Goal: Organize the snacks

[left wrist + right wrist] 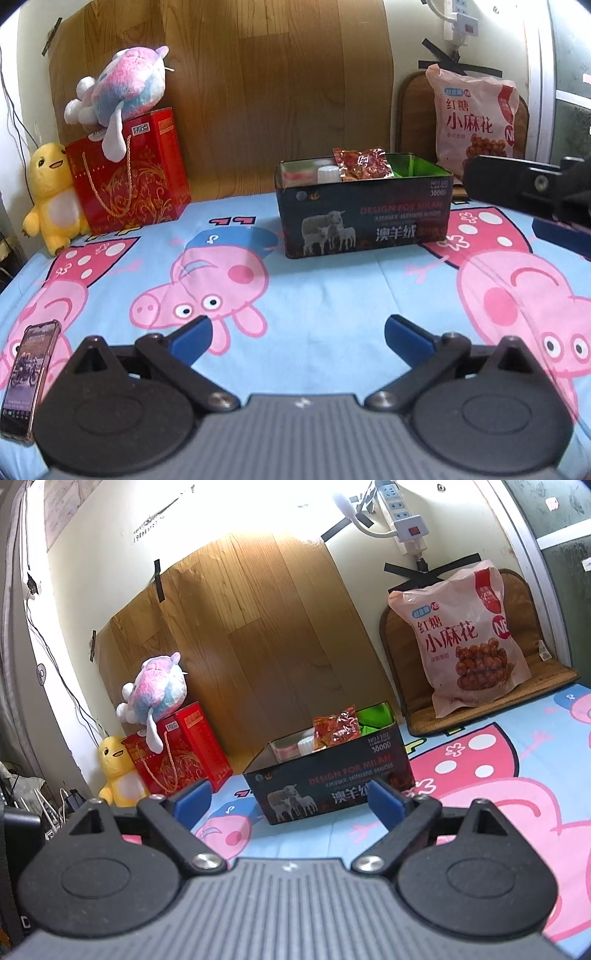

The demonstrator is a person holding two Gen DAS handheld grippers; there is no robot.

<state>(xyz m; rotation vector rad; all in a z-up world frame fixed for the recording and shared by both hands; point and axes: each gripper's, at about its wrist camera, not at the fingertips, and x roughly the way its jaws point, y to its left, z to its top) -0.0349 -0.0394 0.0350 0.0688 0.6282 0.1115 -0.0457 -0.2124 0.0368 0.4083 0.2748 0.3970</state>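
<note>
A dark open box [364, 218] printed with sheep stands on the cartoon-pig sheet; in the right wrist view the box [328, 782] lies just ahead. A shiny red snack packet [362, 164] [336, 726] sticks up inside it, beside a white cap [328, 173] and a green packet [375, 714]. A big pink snack bag [474, 118] [472, 638] leans upright at the back right. My left gripper [297, 332] is open and empty, well short of the box. My right gripper [290, 794] is open and empty too; its body shows at the right edge of the left wrist view.
A red gift bag [136, 173] with a pastel plush [122, 88] on top and a yellow plush [51, 195] stand at the back left. A phone [27, 376] lies at the near left. A woven mat [491, 698] props the pink bag. A wood-grain panel [251, 627] backs the bed.
</note>
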